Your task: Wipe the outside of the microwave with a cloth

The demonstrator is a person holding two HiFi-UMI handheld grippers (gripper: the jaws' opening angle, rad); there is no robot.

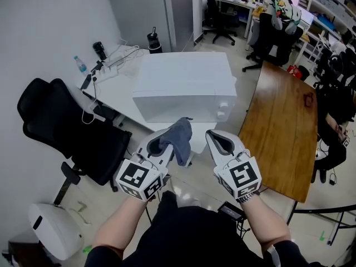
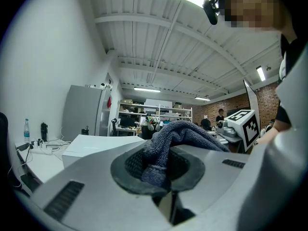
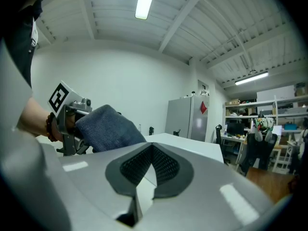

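Note:
The white microwave [image 1: 183, 85] stands on a white table [image 1: 119, 96] just ahead of both grippers. My left gripper [image 1: 164, 143] is shut on a grey-blue cloth [image 1: 179, 138], which bunches out over its jaws and hangs to the right. The left gripper view shows the cloth [image 2: 183, 138] pinched between the pads of my left gripper [image 2: 161, 165], with the microwave [image 2: 96, 146] beyond. My right gripper [image 1: 221, 142] is beside the left one, a little short of the microwave's front right corner. Its jaws meet with nothing between them in the right gripper view [image 3: 151, 165], where the cloth [image 3: 108, 129] shows at left.
A black office chair [image 1: 67, 127] stands at the left. A wooden table [image 1: 283, 127] runs along the right. A water bottle [image 1: 80, 64], cables and a power strip [image 1: 114, 65] lie on the white table behind the microwave. A grey cabinet [image 1: 178, 10] stands beyond.

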